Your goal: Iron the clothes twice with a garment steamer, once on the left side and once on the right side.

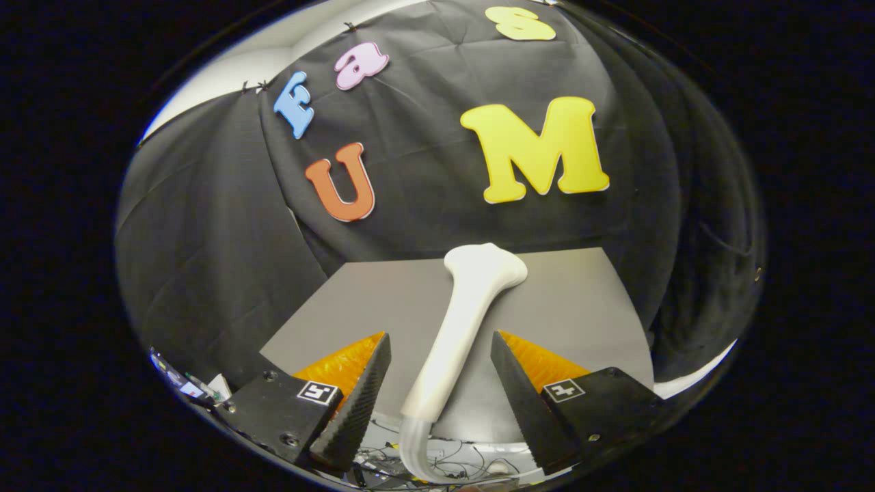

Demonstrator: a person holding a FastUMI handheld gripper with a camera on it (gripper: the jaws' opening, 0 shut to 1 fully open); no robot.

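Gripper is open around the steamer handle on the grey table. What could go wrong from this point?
1. The gripper is open, its fingers apart from the steamer handle, which lies slanted between them; closing could pinch it off-centre so it twists or slips.
2. The hose hangs off the table edge toward loose cables below; lifting might snag it.

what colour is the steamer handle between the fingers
White, or off-white: the garment steamer lies on the grey table between the open gripper fingers, gripper view.

steamer (465, 328) head face turned away, its hose (413, 454) cut off below, tangled cables (451, 468) indistinct
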